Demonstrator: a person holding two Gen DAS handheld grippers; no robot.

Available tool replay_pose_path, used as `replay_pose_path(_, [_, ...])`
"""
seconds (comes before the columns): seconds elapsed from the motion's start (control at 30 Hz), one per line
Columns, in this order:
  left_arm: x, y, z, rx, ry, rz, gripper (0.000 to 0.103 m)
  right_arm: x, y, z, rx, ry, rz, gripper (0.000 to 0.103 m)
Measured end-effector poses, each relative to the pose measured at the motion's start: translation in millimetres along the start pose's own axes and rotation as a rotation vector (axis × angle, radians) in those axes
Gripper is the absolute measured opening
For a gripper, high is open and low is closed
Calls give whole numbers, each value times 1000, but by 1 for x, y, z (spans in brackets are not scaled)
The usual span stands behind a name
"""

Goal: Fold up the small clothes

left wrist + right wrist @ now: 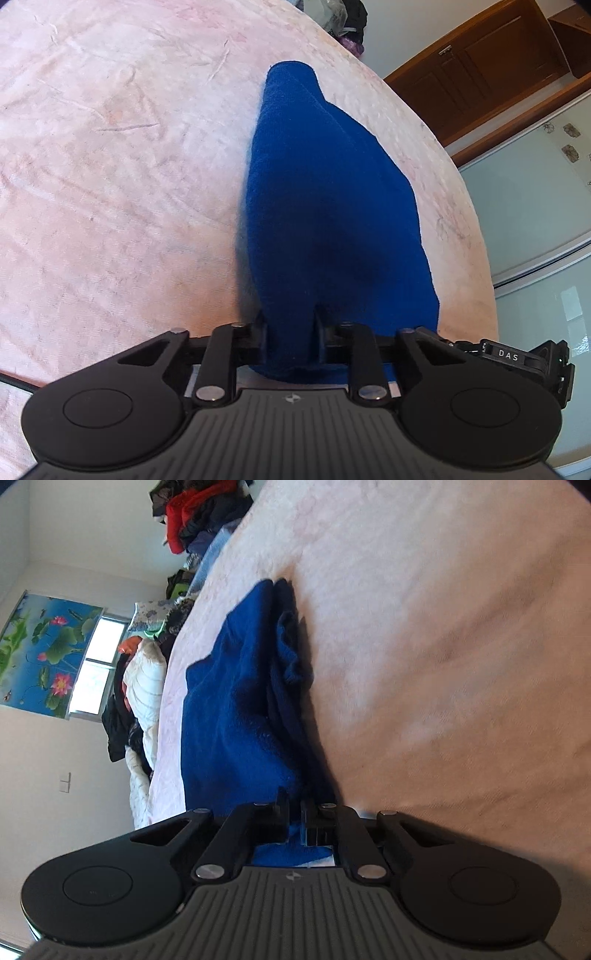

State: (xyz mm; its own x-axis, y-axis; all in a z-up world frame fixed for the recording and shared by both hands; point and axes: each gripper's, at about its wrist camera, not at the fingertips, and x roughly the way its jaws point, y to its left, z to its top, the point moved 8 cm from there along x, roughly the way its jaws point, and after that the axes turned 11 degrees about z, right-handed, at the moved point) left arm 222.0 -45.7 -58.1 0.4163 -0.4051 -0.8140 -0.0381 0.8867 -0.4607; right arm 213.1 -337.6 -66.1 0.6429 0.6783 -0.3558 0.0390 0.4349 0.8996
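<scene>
A small blue fleece garment (325, 192) lies on a pale pink bedspread (110, 166), stretching away from me toward the bed's far edge. My left gripper (290, 328) is shut on the garment's near end, with cloth bunched between its fingers. In the right wrist view the same blue garment (240, 709) is rumpled into folds on the bedspread (443, 646). My right gripper (295, 808) has its fingers nearly together, pinching a thin edge of the blue cloth.
A brown wooden cabinet (480, 74) and a glossy floor (535, 221) lie beyond the bed's right edge. Piled clothes (199, 513) and a white quilt (144, 686) lie along the bed's far side, below a lotus picture (40, 650) and a window (96, 664).
</scene>
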Motion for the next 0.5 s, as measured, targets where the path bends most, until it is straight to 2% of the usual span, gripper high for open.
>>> replay_pose_path(0.07, [0, 3, -1, 13, 4, -1, 17, -10, 25, -2, -166, -45, -18, 9])
replay_pose_path(0.13, [-1, 2, -1, 36, 1, 7, 17, -9, 34, -10, -253, -26, -48, 8])
replay_pose_path(0.2, [0, -1, -1, 50, 1, 15, 16, 1, 5, -13, -200, 20, -123, 8])
replay_pose_path(0.27, [-1, -1, -1, 62, 4, 20, 16, 1, -9, -9, -122, 13, -80, 6])
replay_pose_path(0.3, [-1, 0, -1, 68, 4, 20, 16, 0, -5, -7, -136, 6, -83, 3])
replay_pose_path(0.37, [-1, -1, 0, 71, 5, 24, 16, 4, -4, -11, -123, 50, -75, 5])
replay_pose_path(0.4, [0, -3, 1, 74, 5, 27, 16, 5, -5, -10, -101, 61, -74, 14])
replay_pose_path(0.47, [0, -4, 1, 79, 3, 31, 16, -3, -1, -4, -77, 68, -44, 23])
replay_pose_path(0.5, [1, -4, 0, 77, 6, 30, 16, -9, 2, 5, -69, 39, -30, 32])
